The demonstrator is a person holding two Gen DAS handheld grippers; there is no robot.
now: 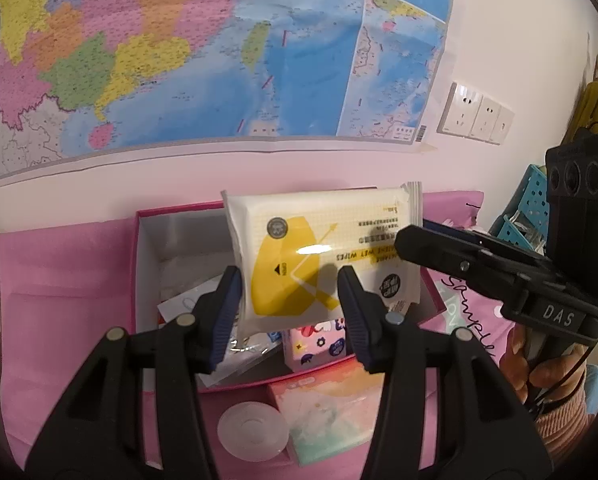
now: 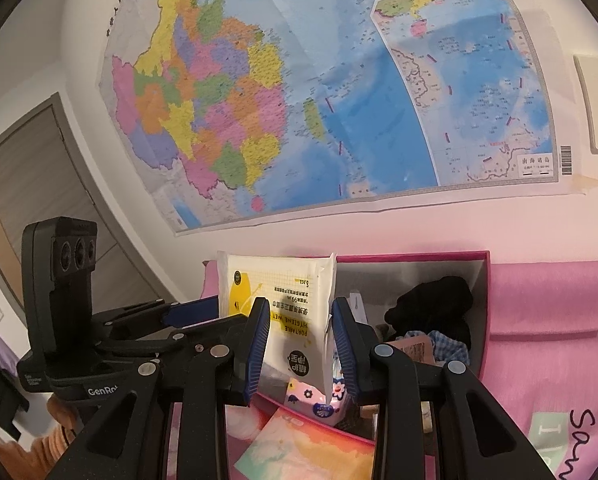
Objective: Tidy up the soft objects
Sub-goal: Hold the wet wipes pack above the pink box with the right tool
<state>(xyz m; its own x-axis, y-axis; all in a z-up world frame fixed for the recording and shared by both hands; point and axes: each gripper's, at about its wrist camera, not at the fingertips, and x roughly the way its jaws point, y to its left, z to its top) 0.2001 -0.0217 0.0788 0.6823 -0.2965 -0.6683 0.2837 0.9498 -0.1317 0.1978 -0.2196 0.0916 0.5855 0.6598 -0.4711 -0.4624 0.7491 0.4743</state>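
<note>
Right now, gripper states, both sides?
Left gripper: open, holding nothing; the wet wipes pack is beyond its fingers.
Right gripper: shut on the wet wipes pack, holding it up over the pink box.

White wall behind the work area, most of it covered by a large colour map poster (image 1: 179, 52) with an inset panel at its right and a strip of tape on the lower right corner; triple white socket plate (image 1: 475, 114) sits just right of the map. Table is draped in a pink cloth (image 1: 59, 280), and turquoise perforated plastic baskets (image 1: 533, 204) are stacked at the far right against the wall. Right wrist view shows a grey-framed door (image 2: 31, 184) on the adjoining wall left of the map; lighting is even, indoor, with a pinkish cast low on the wall.
</note>
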